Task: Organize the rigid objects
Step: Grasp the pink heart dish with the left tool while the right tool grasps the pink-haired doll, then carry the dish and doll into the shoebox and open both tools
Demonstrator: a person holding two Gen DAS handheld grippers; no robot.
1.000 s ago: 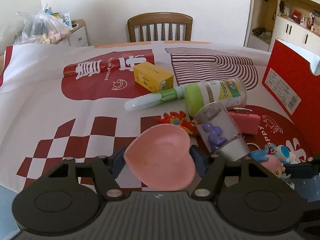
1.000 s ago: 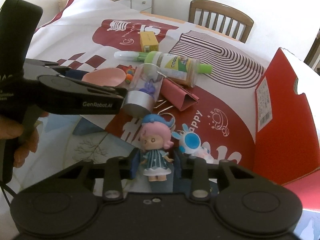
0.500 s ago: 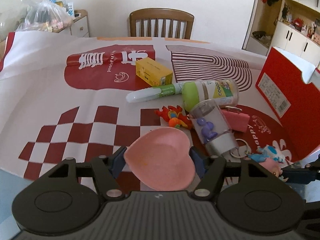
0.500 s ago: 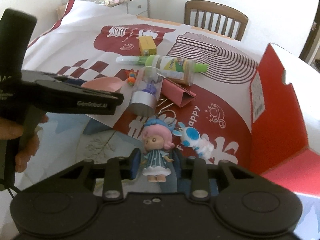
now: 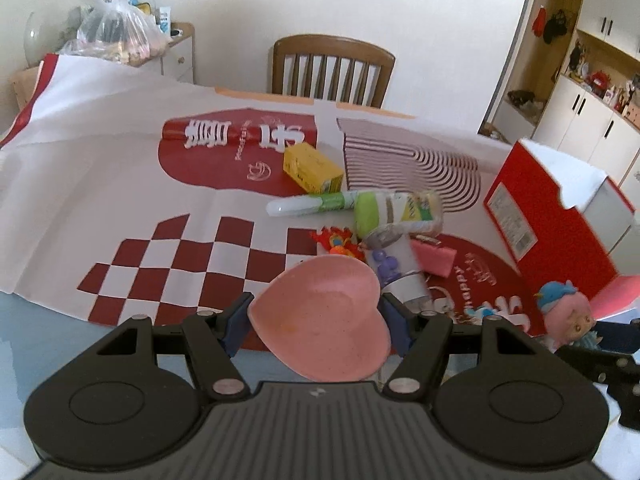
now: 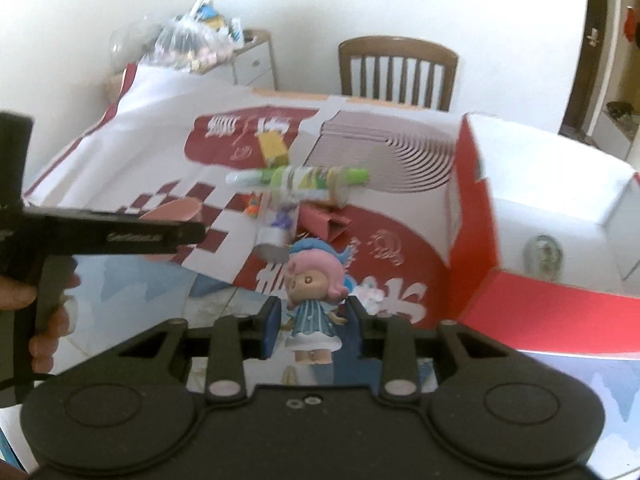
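Observation:
My left gripper (image 5: 318, 320) is shut on a pink heart-shaped dish (image 5: 324, 320) and holds it above the table's near edge. My right gripper (image 6: 314, 322) is shut on a pink-haired doll in a blue dress (image 6: 314, 296), lifted off the table; the doll also shows at the right of the left wrist view (image 5: 568, 316). On the red and white cloth lie a yellow box (image 5: 312, 167), a white and green tube (image 5: 308, 204), a green-capped bottle (image 5: 400, 210), a clear cylinder with purple pieces (image 5: 394, 272), a pink pouch (image 5: 434, 256) and an orange toy (image 5: 336, 240).
An open red box (image 6: 532, 216) stands at the right of the table. A small blue and white figure (image 6: 370, 294) lies by it. A wooden chair (image 5: 332, 68) is at the far side. A bag of goods (image 5: 112, 32) sits on a cabinet at back left.
Both grippers have risen and pulled back from the table with their objects. The doll now hangs higher, nearer the red box. The dish stays gripped.

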